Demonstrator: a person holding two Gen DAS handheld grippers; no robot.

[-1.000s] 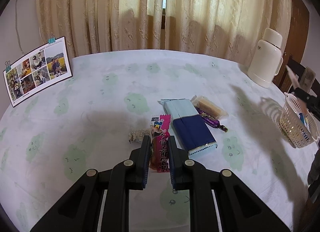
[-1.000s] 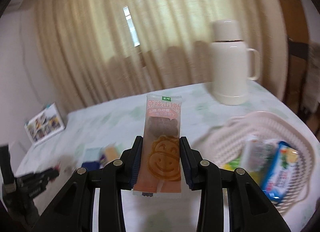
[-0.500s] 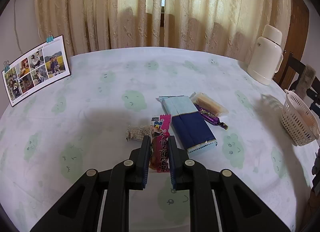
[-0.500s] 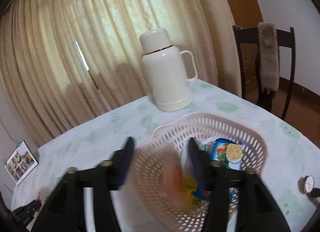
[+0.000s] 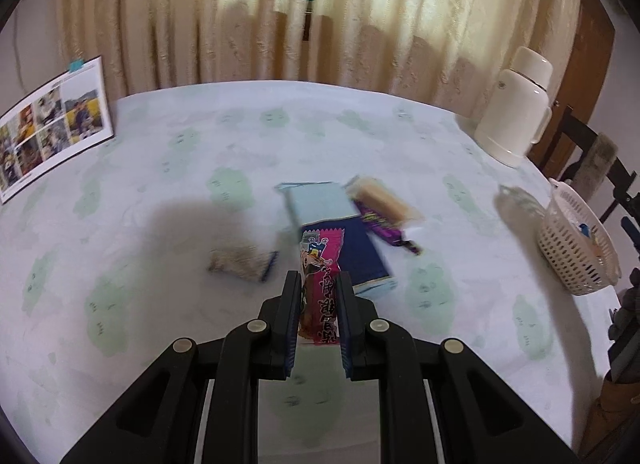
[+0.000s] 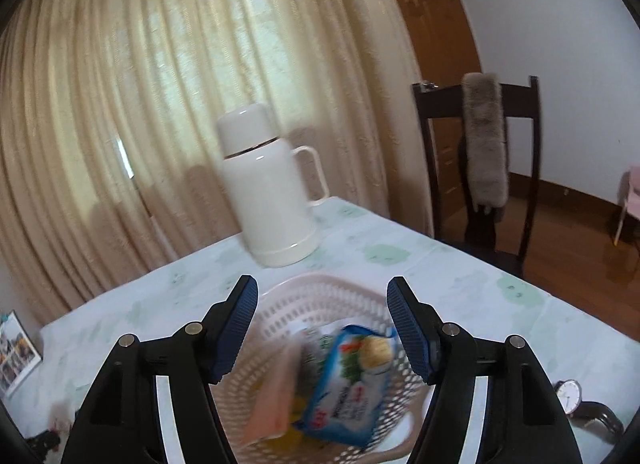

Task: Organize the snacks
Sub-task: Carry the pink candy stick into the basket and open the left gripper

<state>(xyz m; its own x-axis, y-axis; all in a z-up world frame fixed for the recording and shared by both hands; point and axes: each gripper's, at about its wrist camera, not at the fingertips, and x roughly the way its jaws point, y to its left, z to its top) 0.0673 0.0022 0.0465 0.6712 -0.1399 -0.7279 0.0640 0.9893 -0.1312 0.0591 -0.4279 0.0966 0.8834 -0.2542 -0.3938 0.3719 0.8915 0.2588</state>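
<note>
pink snack packet point(image 5: 320, 296): light, crinkly, slippery film; clamped mid-length by left gripper point(image 5: 319, 296). right gripper point(image 6: 322, 328) spread, empty, above basket point(image 6: 280, 304) of snacks.

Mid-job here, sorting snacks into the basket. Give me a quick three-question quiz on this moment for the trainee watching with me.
1. True or false: the left gripper is shut on the pink snack packet.
2. Multiple choice: what lies between the fingers of the right gripper? A) an orange packet B) nothing C) a watch
3. Name the white thing standing on the table beyond the basket.

Key:
1. True; the pads press on both its sides.
2. B; the jaws stand open over the basket, with snacks lying inside it.
3. The white thermos jug.
</note>
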